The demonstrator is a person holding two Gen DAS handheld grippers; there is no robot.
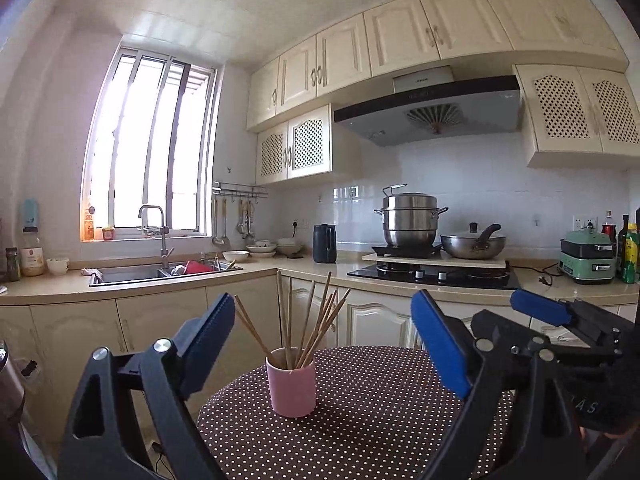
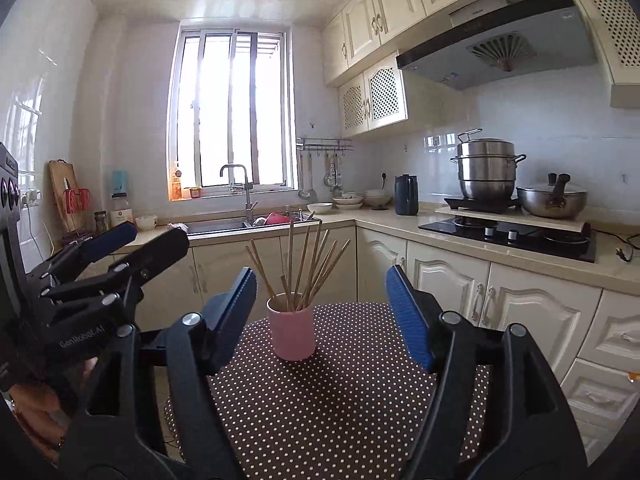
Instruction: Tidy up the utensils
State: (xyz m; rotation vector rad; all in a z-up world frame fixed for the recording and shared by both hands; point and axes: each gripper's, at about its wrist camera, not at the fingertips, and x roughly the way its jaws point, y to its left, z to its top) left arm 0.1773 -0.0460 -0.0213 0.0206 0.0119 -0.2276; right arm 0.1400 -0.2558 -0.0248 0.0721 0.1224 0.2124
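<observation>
On the dotted table (image 1: 360, 420), a pink cup (image 1: 291, 386) holds wooden chopsticks (image 1: 312, 320) upright; left gripper (image 1: 324, 344) and right gripper (image 2: 324, 308) both gape empty.

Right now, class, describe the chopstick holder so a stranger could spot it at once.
Find the round table under its brown polka-dot cloth. On it stands a pink cup bristling with wooden chopsticks, the only item on the cloth.
</observation>
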